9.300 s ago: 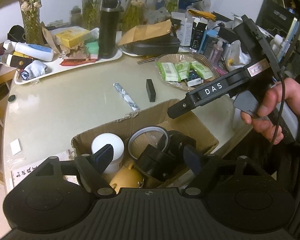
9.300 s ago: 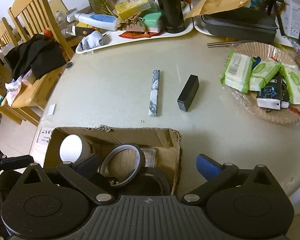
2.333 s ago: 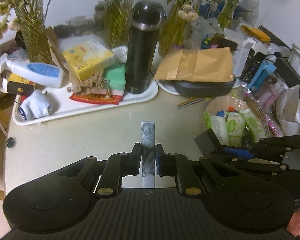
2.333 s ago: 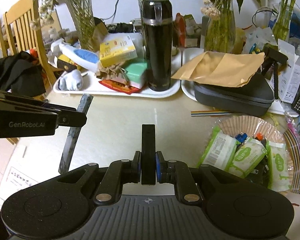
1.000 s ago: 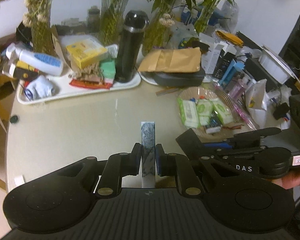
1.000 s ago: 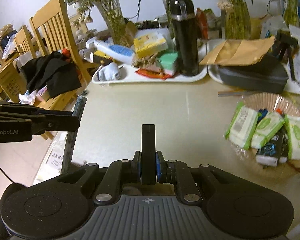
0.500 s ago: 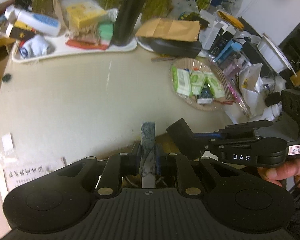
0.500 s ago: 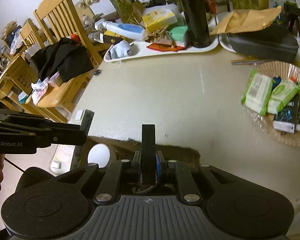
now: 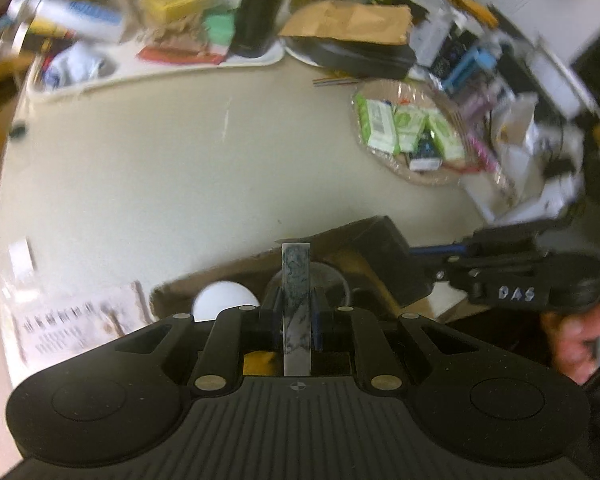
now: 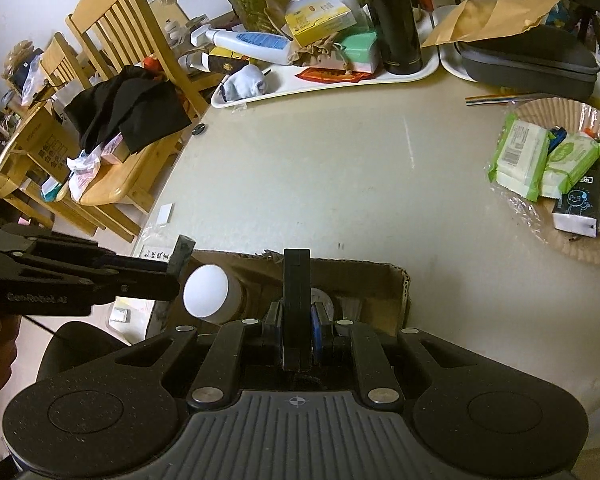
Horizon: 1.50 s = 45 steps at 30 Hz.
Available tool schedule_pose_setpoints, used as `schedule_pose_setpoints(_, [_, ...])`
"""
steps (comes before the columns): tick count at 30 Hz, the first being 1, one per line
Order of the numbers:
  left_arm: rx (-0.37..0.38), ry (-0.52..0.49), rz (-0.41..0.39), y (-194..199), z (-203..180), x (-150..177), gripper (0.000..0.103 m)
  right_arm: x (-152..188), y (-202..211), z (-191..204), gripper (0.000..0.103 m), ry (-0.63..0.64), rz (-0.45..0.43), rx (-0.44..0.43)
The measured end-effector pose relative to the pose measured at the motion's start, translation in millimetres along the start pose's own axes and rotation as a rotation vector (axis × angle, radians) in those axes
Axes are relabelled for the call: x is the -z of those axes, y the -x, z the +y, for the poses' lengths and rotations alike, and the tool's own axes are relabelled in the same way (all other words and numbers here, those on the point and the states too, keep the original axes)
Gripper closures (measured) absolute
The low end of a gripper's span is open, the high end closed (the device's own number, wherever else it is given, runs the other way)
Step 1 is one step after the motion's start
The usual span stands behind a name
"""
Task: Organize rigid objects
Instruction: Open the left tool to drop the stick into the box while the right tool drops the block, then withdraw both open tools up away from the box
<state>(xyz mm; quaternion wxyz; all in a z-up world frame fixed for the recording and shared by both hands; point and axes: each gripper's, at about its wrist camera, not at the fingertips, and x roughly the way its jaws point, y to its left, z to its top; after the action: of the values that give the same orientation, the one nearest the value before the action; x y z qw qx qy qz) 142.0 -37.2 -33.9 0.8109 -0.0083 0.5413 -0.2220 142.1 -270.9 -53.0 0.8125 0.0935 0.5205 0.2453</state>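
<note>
My left gripper (image 9: 296,316) is shut on a thin marbled blue-and-white bar (image 9: 296,280) that stands up between its pads. My right gripper (image 10: 297,320) is shut on a flat black block (image 10: 297,292). Both hang over an open cardboard box (image 10: 360,276) at the table's near edge. Inside the box I see a white round lid (image 10: 206,290) and a clear tape ring (image 9: 332,280). In the left wrist view the right gripper (image 9: 420,256) reaches in from the right with the black block (image 9: 388,256). The right wrist view shows the left gripper (image 10: 168,276) at the left, gripping the bar (image 10: 180,260).
A beige round table (image 10: 340,168) carries a white tray (image 10: 340,80) with a black flask (image 10: 392,16) at the back. A dark case (image 10: 528,60) and a paper plate of green packets (image 10: 548,160) lie to the right. Wooden chairs (image 10: 120,64) stand left.
Both grippers have tipped downward and sunk toward the cardboard box, which has come into view under them. Each still grips its object.
</note>
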Motion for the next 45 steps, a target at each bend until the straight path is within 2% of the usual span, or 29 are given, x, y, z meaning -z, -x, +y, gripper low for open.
schedule_pose_setpoints(3, [-0.055, -0.169, 0.007, -3.1, -19.2, -1.0, 0.086, -0.3, -0.7, -0.2, 0.086, -0.001, 0.002, 0.004])
schedule_pose_setpoints(4, [-0.057, -0.201, 0.006, -3.2, -23.5, -0.6, 0.080, -0.4, -0.8, -0.5, 0.086, -0.001, 0.002, 0.006])
schedule_pose_setpoints(5, [-0.055, -0.221, 0.004, -2.6, -26.4, -0.1, 0.065, 0.1, -0.4, -0.8, 0.086, -0.001, 0.002, 0.008])
schedule_pose_setpoints(7, [-0.048, -0.241, -0.018, 0.7, -29.7, 2.2, 0.048, 0.8, -0.2, -2.3, 0.086, -0.003, 0.002, 0.013])
schedule_pose_setpoints(13, [-0.064, -0.232, -0.036, 7.4, -31.9, 10.2, 0.042, 1.4, 0.1, -3.5, 0.086, -0.006, 0.001, 0.019])
schedule_pose_setpoints(18, [-0.067, -0.214, -0.051, 14.2, -31.1, 17.9, 0.041, 1.8, 0.2, -1.9, 0.086, 0.000, -0.002, 0.023])
schedule_pose_setpoints(23, [-0.068, -0.186, -0.076, 20.9, -28.5, 24.0, 0.041, 1.6, 0.3, 2.1, 0.085, 0.036, -0.024, 0.084])
schedule_pose_setpoints(24, [-0.069, -0.180, -0.082, 21.9, -28.1, 24.8, 0.041, 0.8, 0.8, 3.8, 0.078, 0.049, -0.036, 0.115])
schedule_pose_setpoints(25, [-0.071, -0.173, -0.086, 22.9, -27.5, 25.7, 0.039, -0.2, 1.0, 4.6, 0.050, 0.055, -0.042, 0.136])
schedule_pose_setpoints(26, [-0.075, -0.165, -0.089, 23.8, -27.0, 26.2, 0.034, -0.6, 1.6, 3.8, 0.033, 0.049, -0.049, 0.148])
schedule_pose_setpoints(27, [-0.081, -0.156, -0.094, 24.6, -26.5, 26.9, 0.031, -1.0, 2.7, 2.9, 0.007, 0.041, -0.060, 0.155])
schedule_pose_setpoints(28, [-0.084, -0.149, -0.099, 25.5, -26.1, 27.7, 0.029, -1.7, 4.3, 2.1, 0.000, 0.036, -0.074, 0.164])
schedule_pose_setpoints(35, [-0.135, -0.089, -0.123, 29.8, -22.3, 36.5, 0.018, 1.8, -1.6, -0.3, 0.000, 0.024, -0.040, 0.187])
schedule_pose_setpoints(39, [-0.144, -0.049, -0.131, 30.6, -16.4, 42.1, 0.017, 10.6, -2.8, 5.6, 0.000, 0.046, -0.030, 0.205])
schedule_pose_setpoints(43, [-0.163, 0.003, -0.183, 36.1, -8.8, 49.0, 0.000, 19.5, -5.2, 9.7, 0.000, 0.061, -0.012, 0.212])
schedule_pose_setpoints(45, [-0.178, 0.019, -0.191, 38.9, -7.5, 51.8, 0.000, 24.2, -5.3, 12.5, 0.000, 0.071, -0.006, 0.215])
